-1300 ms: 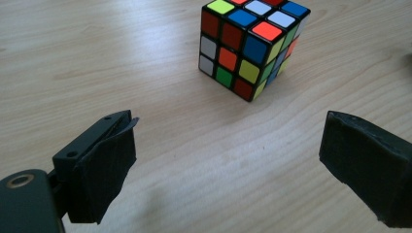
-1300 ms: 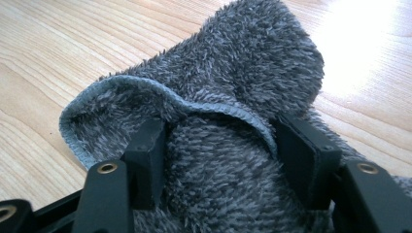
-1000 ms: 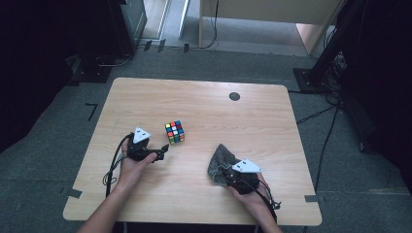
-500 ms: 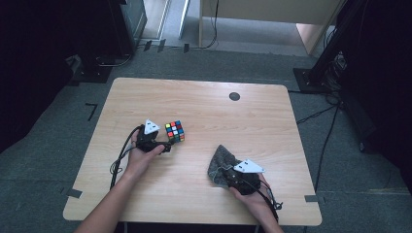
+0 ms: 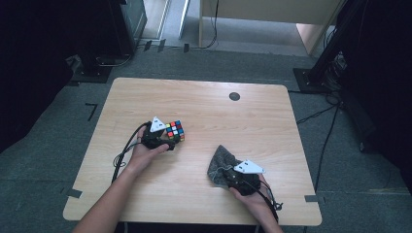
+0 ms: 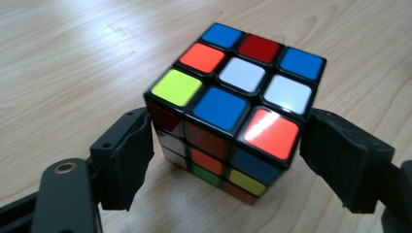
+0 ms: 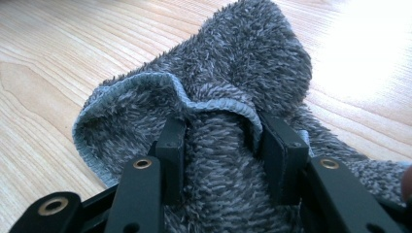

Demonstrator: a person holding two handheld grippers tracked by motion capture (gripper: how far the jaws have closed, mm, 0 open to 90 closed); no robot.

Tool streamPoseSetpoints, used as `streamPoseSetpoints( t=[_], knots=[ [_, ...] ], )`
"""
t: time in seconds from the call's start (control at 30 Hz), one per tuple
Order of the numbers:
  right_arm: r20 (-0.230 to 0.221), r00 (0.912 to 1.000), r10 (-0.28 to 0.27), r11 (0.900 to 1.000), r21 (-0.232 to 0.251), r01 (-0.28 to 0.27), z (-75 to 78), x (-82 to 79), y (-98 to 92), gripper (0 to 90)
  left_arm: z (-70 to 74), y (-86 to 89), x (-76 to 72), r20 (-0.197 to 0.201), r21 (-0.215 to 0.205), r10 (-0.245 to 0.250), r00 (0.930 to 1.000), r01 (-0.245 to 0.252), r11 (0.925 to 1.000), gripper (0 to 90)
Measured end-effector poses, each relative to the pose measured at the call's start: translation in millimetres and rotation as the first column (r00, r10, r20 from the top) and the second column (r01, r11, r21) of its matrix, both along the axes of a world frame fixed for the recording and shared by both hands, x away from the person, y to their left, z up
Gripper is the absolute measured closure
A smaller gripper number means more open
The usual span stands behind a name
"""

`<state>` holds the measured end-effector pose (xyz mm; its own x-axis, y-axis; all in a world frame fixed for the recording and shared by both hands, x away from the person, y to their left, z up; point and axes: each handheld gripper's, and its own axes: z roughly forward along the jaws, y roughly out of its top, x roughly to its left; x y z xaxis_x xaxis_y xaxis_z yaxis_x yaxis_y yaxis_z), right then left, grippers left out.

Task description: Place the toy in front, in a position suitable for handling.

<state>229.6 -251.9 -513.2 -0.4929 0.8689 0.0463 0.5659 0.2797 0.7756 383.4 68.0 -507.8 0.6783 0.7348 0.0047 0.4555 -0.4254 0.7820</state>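
A scrambled Rubik's cube [image 5: 174, 131] stands on the wooden table [image 5: 218, 109], left of centre. My left gripper [image 5: 171, 140] reaches it from the near left. Its jaws have just been closing, and in the left gripper view the pads [image 6: 128, 155] meet the cube [image 6: 233, 92] on two opposite sides; the left gripper [image 6: 223, 145] is shut on it. A grey fluffy cloth [image 5: 219, 159] lies bunched at the near right. My right gripper [image 5: 227, 173] is shut on a raised fold of the cloth [image 7: 243, 63], pinched between the jaws of the right gripper [image 7: 221, 141].
A small black round mark [image 5: 234, 96] sits near the table's far edge. Cables trail from both grippers toward the near edge. Dark equipment and stands surround the table on the grey floor.
My left gripper has moved right to the cube and its jaws have come in around it. The right gripper and cloth have stayed put.
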Motion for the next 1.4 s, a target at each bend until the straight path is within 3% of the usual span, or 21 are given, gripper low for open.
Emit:
streamPoseSetpoints(
  t=[0.2, 0.23, 0.27, 0.37, 0.53, 0.73, 0.87, 1.03, 1.27, 1.4],
  knots=[
    [-0.001, 1.0, 0.002, 1.0, 0.002, -0.002, 0.0, -0.6, -0.5, 58.2, 0.5, 2.1, -10.9, 0.006, -0.01, -0.027, 0.9996, 0.027, 0.9996, 24.3],
    [-0.001, 1.0, 0.002, 1.0, 0.003, -0.002, 0.0, -0.7, -0.5, 58.2, 0.0, 1.8, -12.9, 0.015, -0.001, -0.026, 0.9996, 0.026, 0.9997, 25.1],
    [-0.002, 1.0, 0.002, 1.0, 0.004, -0.002, 0.0, -1.0, -0.5, 58.0, -1.6, -1.1, -14.3, 0.034, 0.036, 0.011, 0.9994, -0.012, 0.9993, 23.3],
    [-0.002, 1.0, 0.001, 1.0, 0.004, -0.001, -0.1, -1.1, -0.3, 57.7, -2.2, -5.2, -10.5, 0.03, 0.041, 0.051, 0.9983, -0.052, 0.9978, 19.6],
    [-0.002, 1.0, 0.0, 1.0, 0.005, 0.0, -0.2, -1.3, -0.2, 57.4, -3.6, -12.6, -5.7, 0.023, 0.055, 0.045, 0.9987, -0.047, 0.9974, 21.2],
    [-0.001, 1.0, -0.003, 1.0, 0.009, 0.003, -0.6, -1.7, -0.2, 57.2, -5.0, -21.9, -3.6, 0.026, 0.119, 0.03, 0.9992, -0.033, 0.9923, 25.8],
    [0.009, 1.0, -0.005, 1.0, -0.003, 0.005, -0.6, -2.3, 0.5, 58.5, -3.5, -22.7, -5.1, 0.043, 0.105, 0.036, 0.9984, -0.04, 0.9937, 33.6],
    [0.015, 0.9999, 0.0, 1.0, -0.014, 0.0, -0.2, -3.7, 0.8, 60.6, -1.9, -19.9, -6.7, 0.044, 0.094, 0.036, 0.9984, -0.04, 0.9948, 34.1],
    [0.017, 0.9998, 0.005, 1.0, -0.017, -0.005, 0.0, -6.6, 0.0, 60.8, -1.5, -17.1, -12.9, 0.027, 0.07, -0.006, 0.9996, 0.004, 0.9975, 34.1],
    [0.018, 0.9998, 0.011, 1.0, -0.015, -0.011, -0.4, -7.7, -0.9, 60.7, -3.0, -17.7, -15.4, 0.038, 0.08, -0.016, 0.9992, 0.013, 0.9967, 33.8]
  ],
)
